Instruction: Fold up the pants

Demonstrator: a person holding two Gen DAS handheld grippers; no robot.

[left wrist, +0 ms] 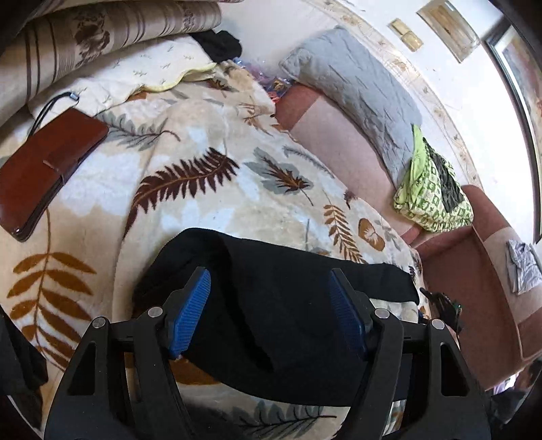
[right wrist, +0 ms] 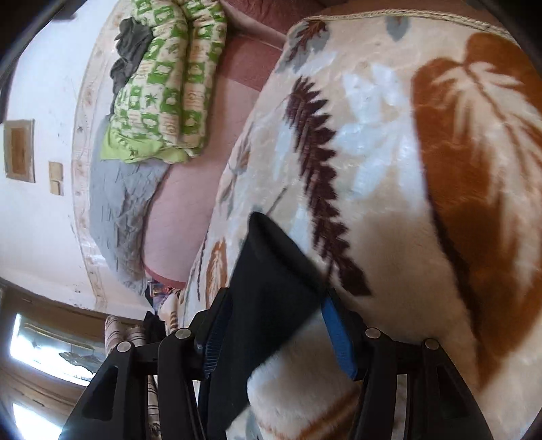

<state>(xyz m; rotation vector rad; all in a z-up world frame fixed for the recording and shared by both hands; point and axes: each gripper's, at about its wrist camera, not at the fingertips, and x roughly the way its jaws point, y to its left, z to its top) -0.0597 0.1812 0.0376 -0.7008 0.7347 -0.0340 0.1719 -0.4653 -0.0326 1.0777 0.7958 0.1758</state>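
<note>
- The left hand-held gripper stands nearest its camera, its blue pads spread apart with nothing pressed between them; it is released.
- The black pants lie folded on the bed just ahead of and beneath that gripper, running across between the two pads; the pads look clear of the cloth.
- In the right wrist view, the right hand-held gripper has a narrow end of the pants lying between its fingers. The cloth sits against the left pad, while the right pad stands off it, so the jaws are parted and not clamped.
- Under the pants spreads a cream blanket printed with brown, orange and grey leaves.
- Ahead and to the left of the left gripper, well apart, a brown leather wallet with a black cord lies on the blanket.
- Further ahead lie a pale quilted cover and a striped beige roll.
- To the right of that gripper, beyond the blanket's edge, a pink sofa carries a grey pillow and a green patterned bundle.
</note>
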